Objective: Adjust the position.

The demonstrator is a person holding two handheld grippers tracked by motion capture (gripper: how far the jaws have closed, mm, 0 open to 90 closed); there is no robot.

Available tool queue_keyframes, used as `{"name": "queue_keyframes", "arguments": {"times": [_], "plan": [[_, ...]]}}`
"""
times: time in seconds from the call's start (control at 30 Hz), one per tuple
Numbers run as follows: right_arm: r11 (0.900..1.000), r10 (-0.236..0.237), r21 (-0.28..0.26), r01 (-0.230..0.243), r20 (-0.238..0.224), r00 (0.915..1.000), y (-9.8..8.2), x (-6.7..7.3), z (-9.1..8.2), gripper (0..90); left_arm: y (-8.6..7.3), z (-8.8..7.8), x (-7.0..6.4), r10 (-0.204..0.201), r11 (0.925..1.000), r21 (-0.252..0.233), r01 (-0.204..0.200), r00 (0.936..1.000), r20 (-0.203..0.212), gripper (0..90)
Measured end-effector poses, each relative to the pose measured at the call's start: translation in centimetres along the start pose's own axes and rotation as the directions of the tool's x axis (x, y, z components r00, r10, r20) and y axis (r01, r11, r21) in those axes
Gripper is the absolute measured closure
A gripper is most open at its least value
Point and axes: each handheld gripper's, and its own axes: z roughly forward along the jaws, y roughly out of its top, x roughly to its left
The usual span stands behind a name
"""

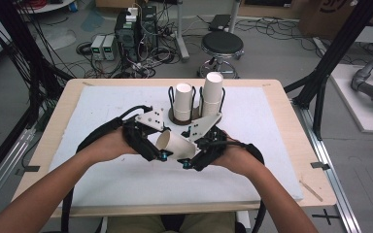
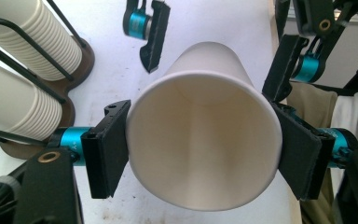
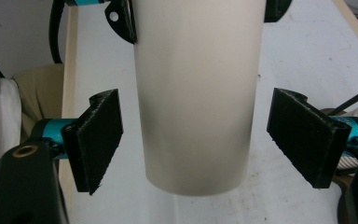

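Left tongs (image 2: pixel 200 149) are clenched on the paper cup's (image 1: pixel 175 144) rim, held sideways over the desk (image 1: pixel 102 184) center, right tongs (image 3: pixel 205 140) released around its base at 3 o'clock, so looks mid-handover and next needs the right squeezing shut.

The paper cup (image 2: pixel 204 126) is plain white inside and out, like the ribbed white cup stacks (image 1: pixel 198 94) standing in a black wire holder (image 1: pixel 194 104) on a dark brown base. Both grippers, left (image 1: pixel 150 141) and right (image 1: pixel 201 150), are black with teal barrels and pale grey plates, above a white mat (image 1: pixel 102 111) on the light wood table (image 1: pixel 58 111).
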Motion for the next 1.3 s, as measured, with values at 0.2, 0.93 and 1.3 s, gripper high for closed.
{"name": "queue_keyframes", "arguments": {"times": [0.2, 0.93, 1.3], "plan": [[0.998, -0.022, 0.057, 0.022, -0.003, 0.9997, 0.6, -0.1, 1.1, 19.6, 0.1, 0.6, -0.1, 0.002, 0.9993, 0.037, -0.002, 1.0, -0.003, 26.5], [0.995, -0.015, 0.095, 0.017, -0.023, 0.9996, 0.2, 0.2, 2.9, 34.0, -0.4, 1.2, -0.4, 0.003, 0.9991, -0.043, -0.004, 1.0, -0.003, 23.6], [0.996, 0.092, 0.005, -0.092, -0.066, 0.9936, -2.4, -0.5, 1.9, 34.4, -2.4, -1.5, 0.3, -0.114, 0.9313, -0.351, 0.099, 0.9932, -0.024, 18.3]]}}
